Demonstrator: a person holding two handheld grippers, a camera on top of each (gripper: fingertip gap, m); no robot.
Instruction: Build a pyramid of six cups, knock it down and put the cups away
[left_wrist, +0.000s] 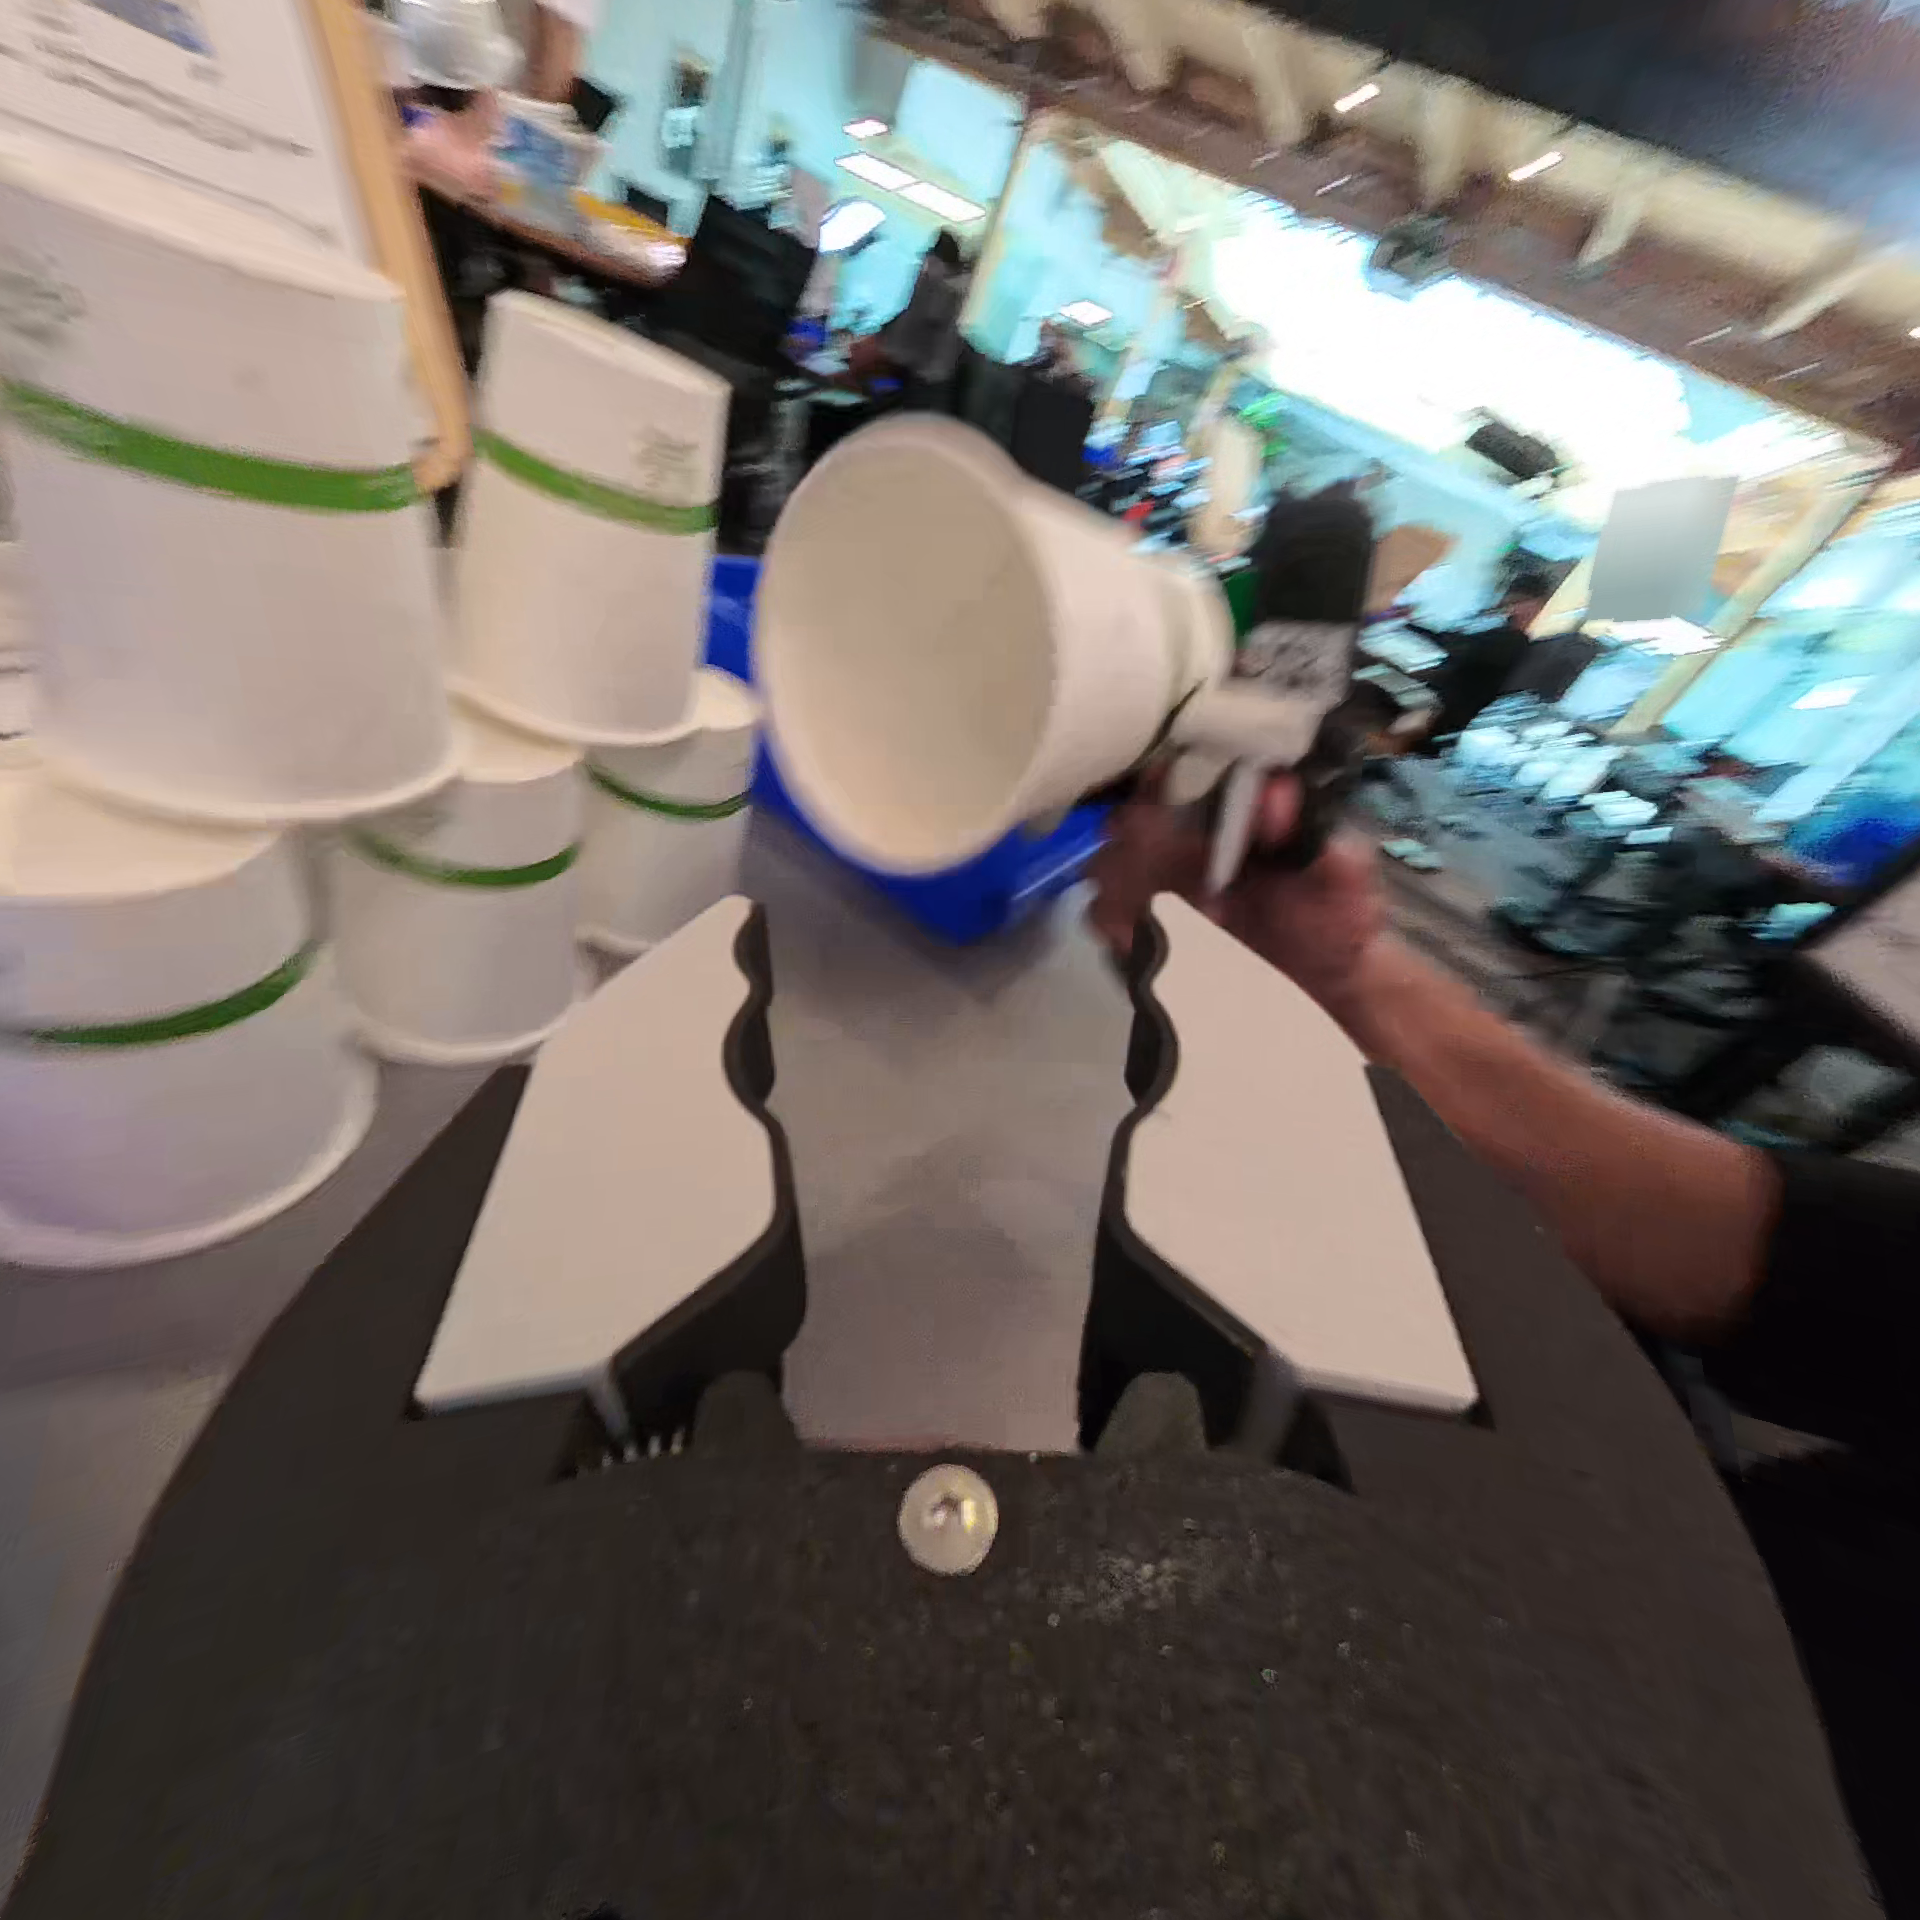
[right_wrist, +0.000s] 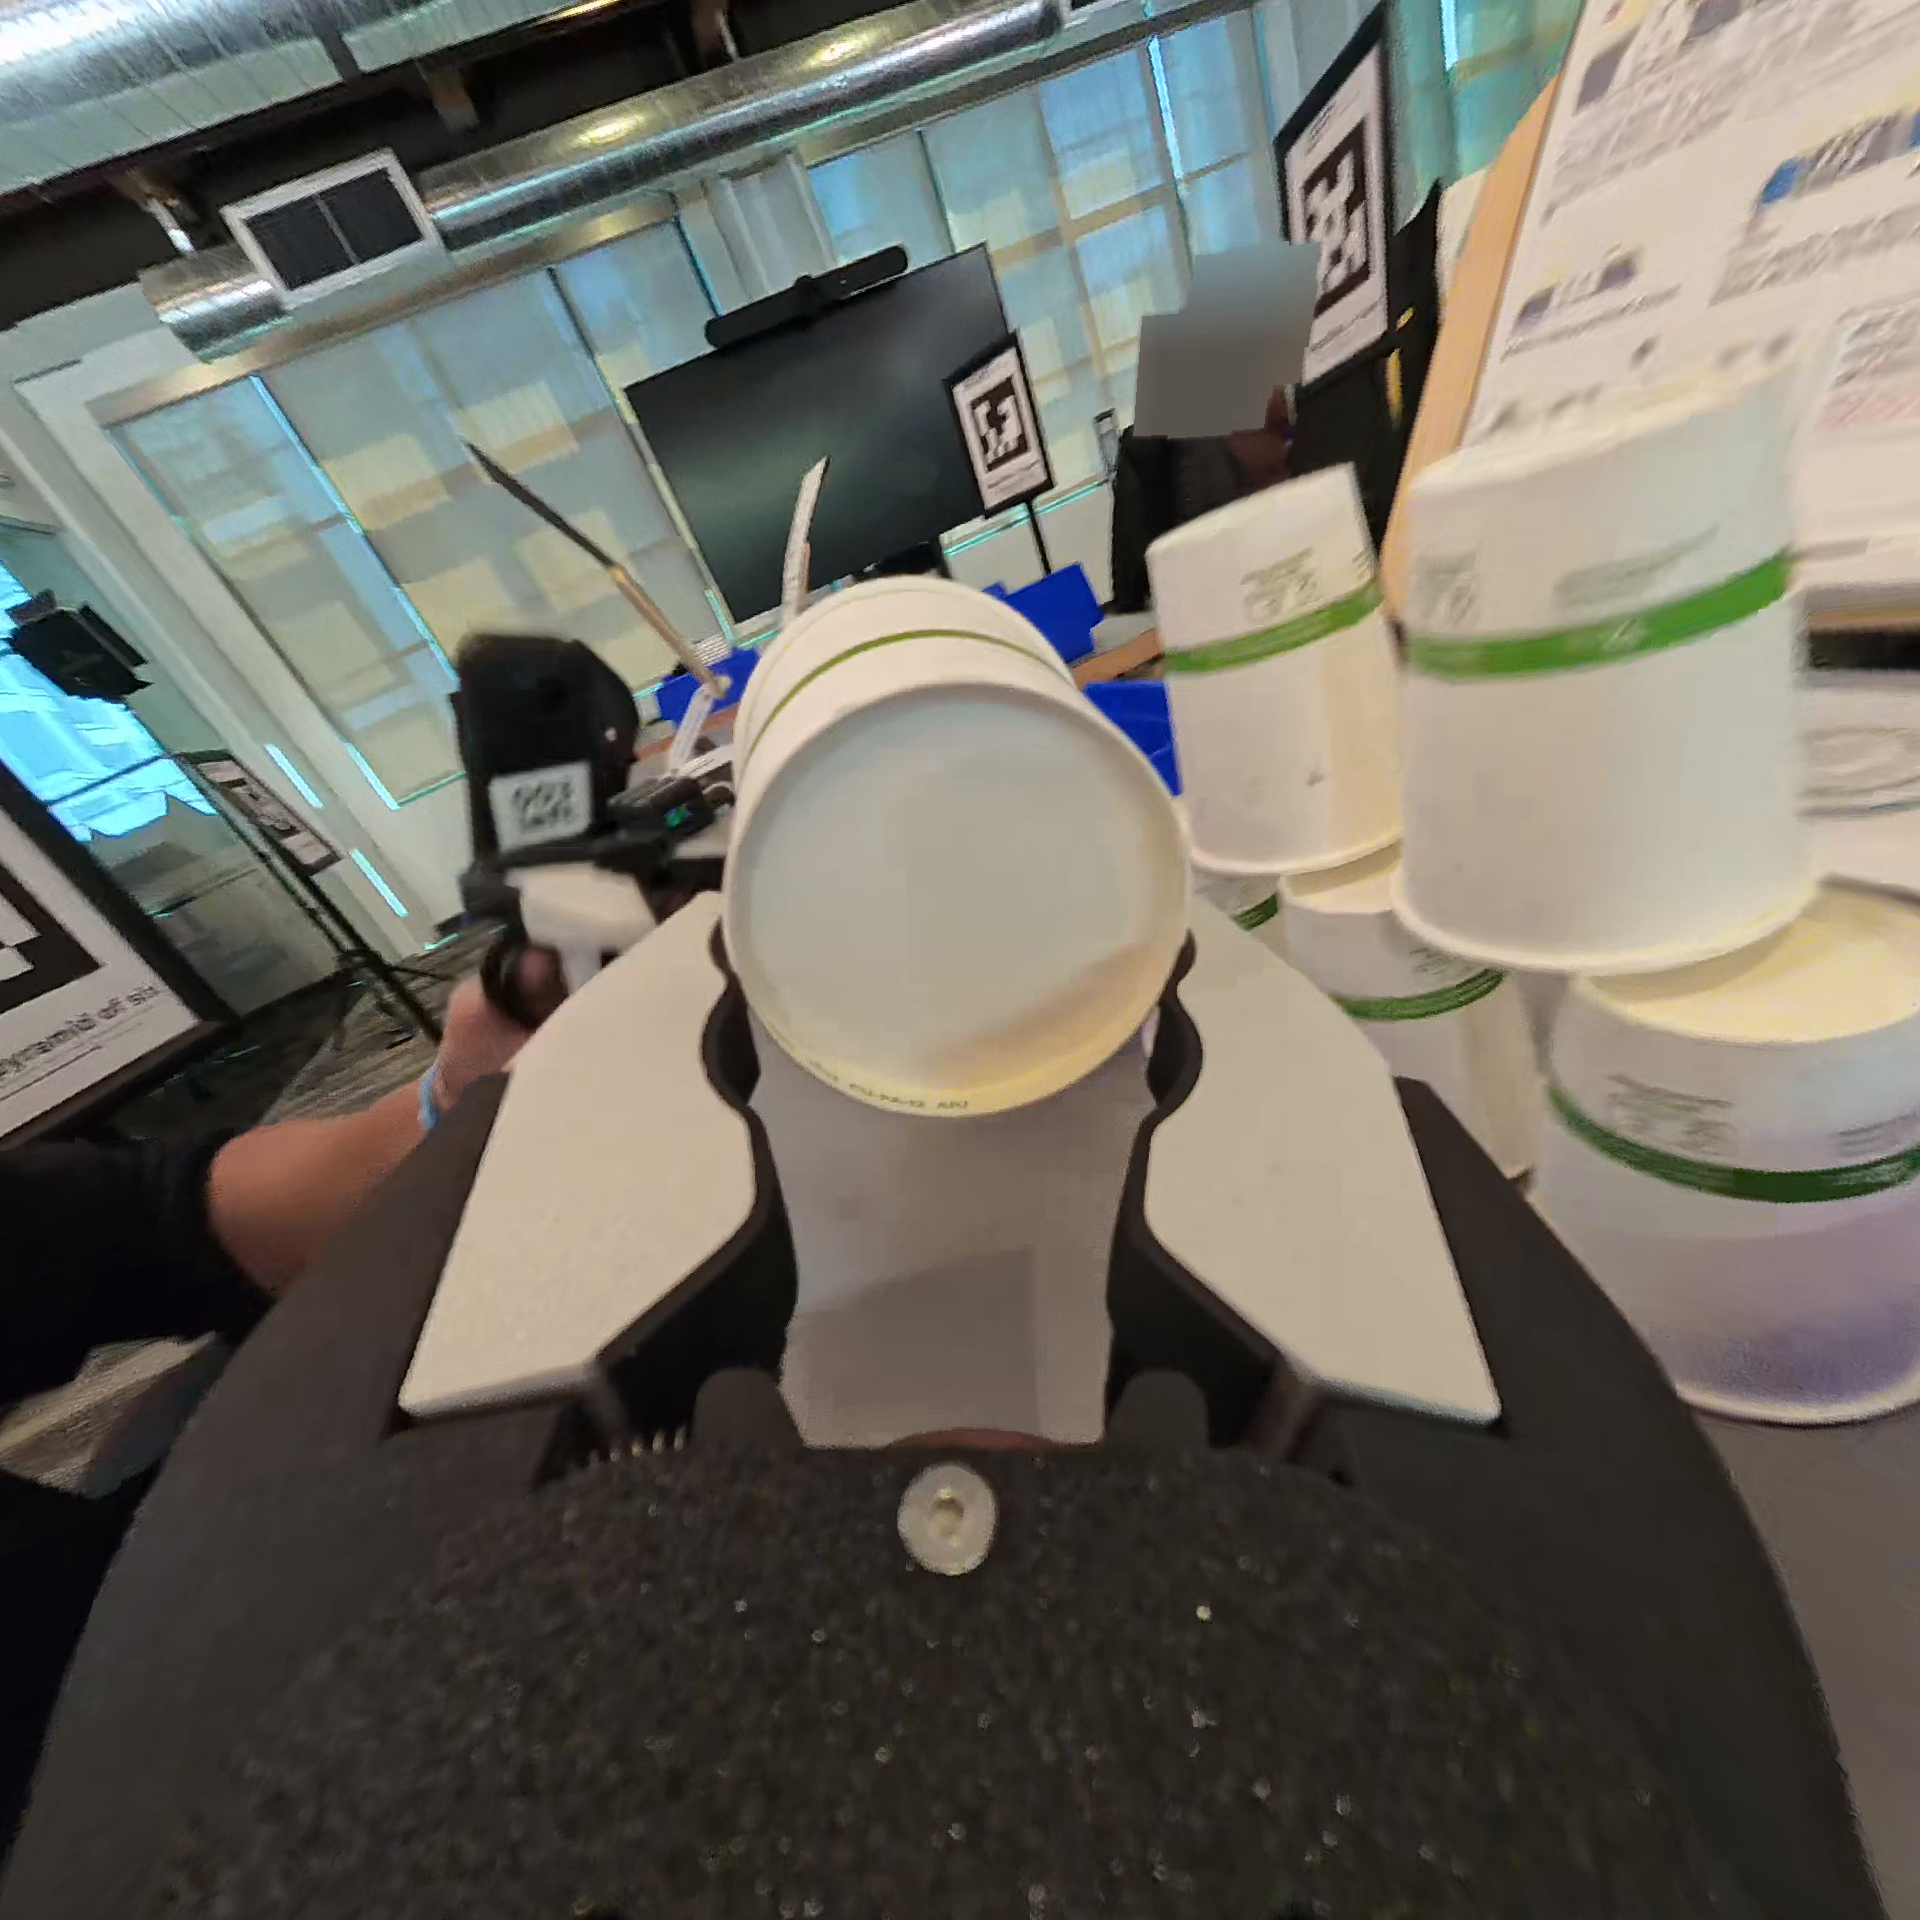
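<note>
A: Right gripper (right_wrist: 951, 971) first. I've got its fingers pinched on the closed end of a white cup (right_wrist: 956, 883), held sideways, base toward my camera. In the left wrist view the cup's open mouth faces the lens, just in front of a blue bin (left_wrist: 935, 883).

B: Left gripper (left_wrist: 951, 997)?

A: Wide apart, nothing between the fingers, grey tabletop (left_wrist: 935, 1247) below.

B: And the stack?

A: Five cups with green bands, upside down: three in the bottom row (right_wrist: 1735, 1174), two on top (right_wrist: 1600, 727). They sit just right of my held cup, in front of a poster board (right_wrist: 1704, 208). I'd judge the sixth goes on top.

B: Risks?

A: The upper cups look tilted, though blur may exaggerate it. Swinging the held cup across could clip a second-row cup and topple the lot early. The grip is only on the base end, so the cup could pivot while I turn it mouth-down.
</note>
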